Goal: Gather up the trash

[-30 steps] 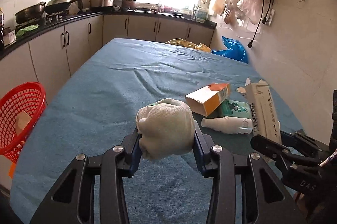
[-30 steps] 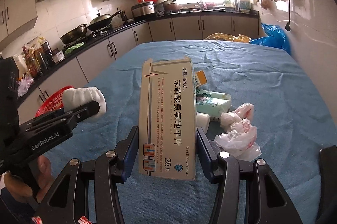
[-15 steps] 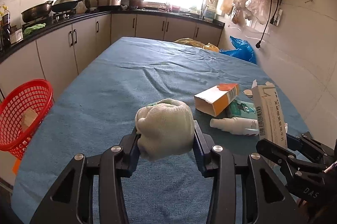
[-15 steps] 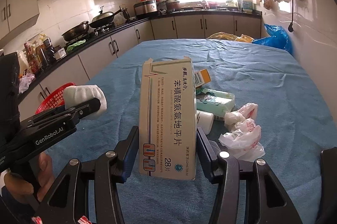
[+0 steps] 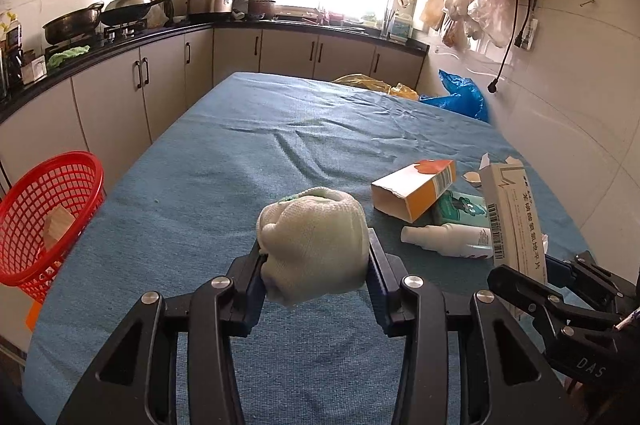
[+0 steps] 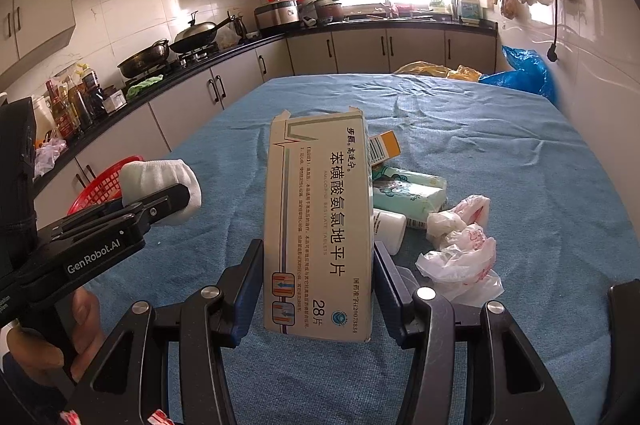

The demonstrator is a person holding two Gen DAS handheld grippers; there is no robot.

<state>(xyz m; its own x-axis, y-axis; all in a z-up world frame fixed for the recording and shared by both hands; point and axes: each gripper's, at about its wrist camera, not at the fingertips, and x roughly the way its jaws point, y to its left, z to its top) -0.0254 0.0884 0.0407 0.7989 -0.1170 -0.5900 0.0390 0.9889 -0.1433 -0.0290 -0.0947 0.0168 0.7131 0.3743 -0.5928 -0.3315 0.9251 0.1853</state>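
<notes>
My left gripper (image 5: 314, 265) is shut on a balled white cloth (image 5: 314, 243) and holds it above the blue-covered table (image 5: 248, 161). My right gripper (image 6: 318, 265) is shut on a tall white medicine box (image 6: 318, 221), held upright above the table; the box also shows in the left wrist view (image 5: 514, 221). The cloth shows in the right wrist view (image 6: 164, 181) at the left. On the table lie an orange box (image 5: 414, 189), a green tissue pack (image 6: 408, 191), a white bottle (image 5: 448, 237) and a crumpled plastic bag (image 6: 460, 249).
A red basket (image 5: 44, 213) stands off the table's left edge with a small box inside. Kitchen counters with pans run along the left and back. Yellow and blue bags (image 5: 460, 97) lie at the table's far end. A tiled wall is close on the right.
Both grippers have lifted and drawn back a little with their loads still held. The table items have not moved.
</notes>
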